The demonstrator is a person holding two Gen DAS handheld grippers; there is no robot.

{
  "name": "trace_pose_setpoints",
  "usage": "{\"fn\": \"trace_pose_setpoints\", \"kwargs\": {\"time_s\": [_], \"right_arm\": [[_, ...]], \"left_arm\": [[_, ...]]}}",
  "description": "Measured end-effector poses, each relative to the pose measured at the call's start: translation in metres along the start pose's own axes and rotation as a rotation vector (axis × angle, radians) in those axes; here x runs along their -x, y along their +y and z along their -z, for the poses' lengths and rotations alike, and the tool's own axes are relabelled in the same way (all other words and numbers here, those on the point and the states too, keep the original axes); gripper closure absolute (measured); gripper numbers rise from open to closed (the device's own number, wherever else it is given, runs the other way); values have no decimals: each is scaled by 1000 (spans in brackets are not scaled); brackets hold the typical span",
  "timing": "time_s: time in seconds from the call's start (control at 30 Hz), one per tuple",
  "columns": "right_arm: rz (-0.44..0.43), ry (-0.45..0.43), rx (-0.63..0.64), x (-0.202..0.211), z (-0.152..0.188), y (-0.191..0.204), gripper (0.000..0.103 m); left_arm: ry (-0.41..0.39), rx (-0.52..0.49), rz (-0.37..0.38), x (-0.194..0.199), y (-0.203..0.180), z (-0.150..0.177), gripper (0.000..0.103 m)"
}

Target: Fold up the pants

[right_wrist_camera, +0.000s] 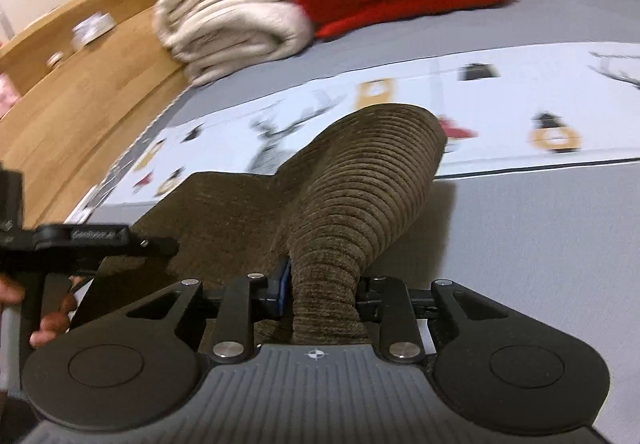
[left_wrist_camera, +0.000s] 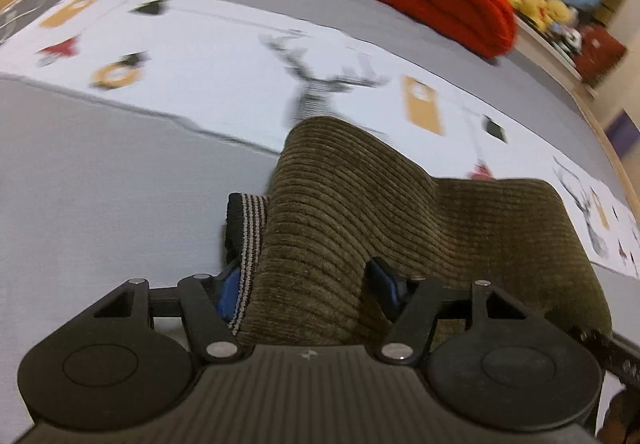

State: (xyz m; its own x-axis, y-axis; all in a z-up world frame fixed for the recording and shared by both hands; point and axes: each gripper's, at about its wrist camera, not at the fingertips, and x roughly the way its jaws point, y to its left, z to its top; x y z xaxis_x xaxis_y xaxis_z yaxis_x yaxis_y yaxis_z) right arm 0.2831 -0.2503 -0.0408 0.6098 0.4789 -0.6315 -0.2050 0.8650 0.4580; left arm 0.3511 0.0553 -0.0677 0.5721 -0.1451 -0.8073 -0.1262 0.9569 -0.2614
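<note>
Bunching between both clamped tongs: left tongs [left_wrist_camera: 306, 284]; right tongs [right_wrist_camera: 320, 294]; pants [right_wrist_camera: 352, 180].

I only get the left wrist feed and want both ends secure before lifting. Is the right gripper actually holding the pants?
Observer: Yes. The right gripper is pinched on a bunched roll of the pants.
Operator: Is all of the fabric on that side bunched up?
Observer: No. Left of the roll, a flat part lies spread on the bed.
Operator: Anything close to that flat part?
Observer: A hand at the picture's left edge, fingers around a black handle.
</note>
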Motion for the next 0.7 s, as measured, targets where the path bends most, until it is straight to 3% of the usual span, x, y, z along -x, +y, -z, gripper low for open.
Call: {"fn": "trace_pose_setpoints", "kwargs": {"time_s": [0.3,0.5,0.6,0.63,0.67,0.7], "right_arm": [[140,-73,-124,45,-14,-124,76],[206,-78,-189,53,-4,-160,75],[244,-56,-141,44,1,-160,66],[265,-53,-127,42,2,-158,58],[282,-51,-118,43,3,-157,50],[295,-52,-113,45,2,-155,48]], "left_arm": [[6,-161,121,-47,-137,6,34],[-12,-228,103,-65,-179,16,32],[8,-202,110,-67,-176,13,29],[11,-206,110,-65,-175,13,28],[19,-209,107,-64,-174,14,22],[35,-214,103,-63,-173,15,16]]}}
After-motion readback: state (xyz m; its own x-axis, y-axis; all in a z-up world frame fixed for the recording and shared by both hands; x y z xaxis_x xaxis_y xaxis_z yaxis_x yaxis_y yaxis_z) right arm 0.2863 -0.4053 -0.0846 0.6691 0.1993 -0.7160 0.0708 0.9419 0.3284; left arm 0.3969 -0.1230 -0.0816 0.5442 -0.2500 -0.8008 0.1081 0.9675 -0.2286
